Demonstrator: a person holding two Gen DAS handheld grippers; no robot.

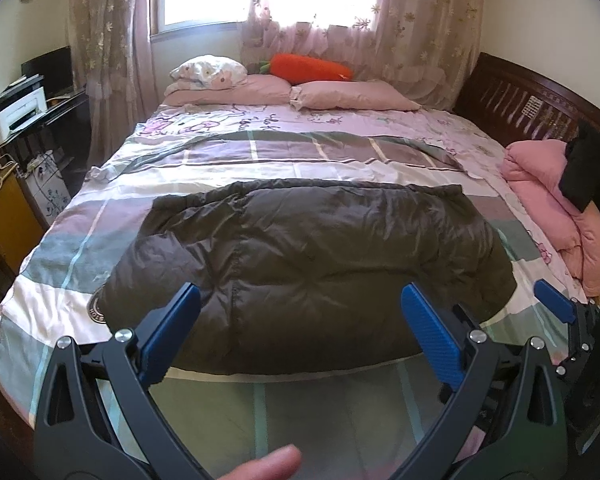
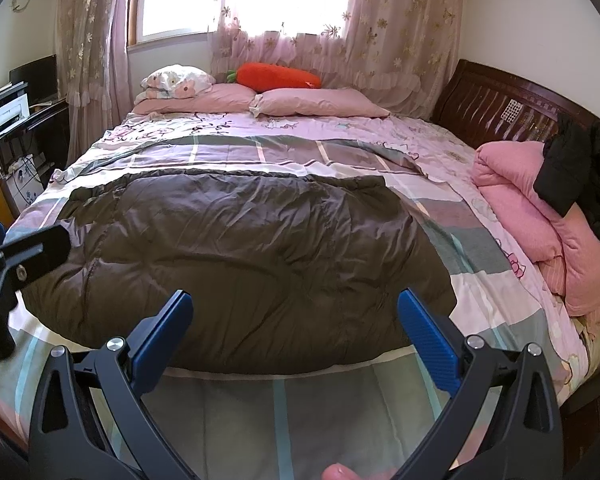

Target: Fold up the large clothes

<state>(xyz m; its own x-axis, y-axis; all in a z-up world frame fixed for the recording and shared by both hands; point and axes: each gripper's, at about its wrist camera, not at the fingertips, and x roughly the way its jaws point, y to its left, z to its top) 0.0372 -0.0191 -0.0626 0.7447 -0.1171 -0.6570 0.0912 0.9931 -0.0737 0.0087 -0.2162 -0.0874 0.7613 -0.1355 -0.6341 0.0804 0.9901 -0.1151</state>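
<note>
A dark brown puffer jacket [image 1: 300,272] lies folded into a broad block at the near end of the bed; it also shows in the right wrist view [image 2: 236,264]. A round patch [image 1: 96,308] shows at its left edge. My left gripper [image 1: 300,300] is open and empty, above the jacket's near edge. My right gripper [image 2: 296,308] is open and empty, also above the near edge. The right gripper's blue finger [image 1: 554,300] shows at the right of the left wrist view. The left gripper's body [image 2: 24,252] shows at the left of the right wrist view.
The bed has a plaid quilt [image 1: 260,168], pink pillows [image 1: 348,96] and a carrot plush [image 1: 308,66] at the far end. A pink folded blanket [image 2: 540,216] with a black garment [image 2: 580,176] lies at the right edge. A desk with a printer [image 1: 16,112] stands on the left.
</note>
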